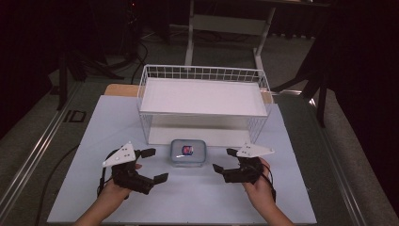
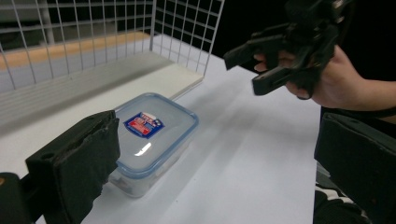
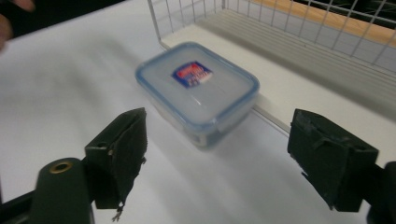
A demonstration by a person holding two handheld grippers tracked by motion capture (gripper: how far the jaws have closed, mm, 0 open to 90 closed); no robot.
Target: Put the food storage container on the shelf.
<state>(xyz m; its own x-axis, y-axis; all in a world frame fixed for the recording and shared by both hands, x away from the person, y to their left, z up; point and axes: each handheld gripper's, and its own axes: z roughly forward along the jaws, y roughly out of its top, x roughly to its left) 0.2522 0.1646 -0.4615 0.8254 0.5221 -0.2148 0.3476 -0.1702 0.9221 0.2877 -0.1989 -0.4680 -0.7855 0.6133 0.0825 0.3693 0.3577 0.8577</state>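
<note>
So both hands sit low in the frame, left gripper (image 1: 149, 165) and right gripper (image 1: 224, 160) spread wide, grasping nothing, flanking the lunch box (image 1: 188, 152).

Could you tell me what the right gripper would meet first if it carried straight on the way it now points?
Most likely the lidded plastic box: in the right gripper view it lies straight ahead between the open jaws of the right gripper, with bare table before it. The wire rack stands beyond. Depth is uncertain.
</note>
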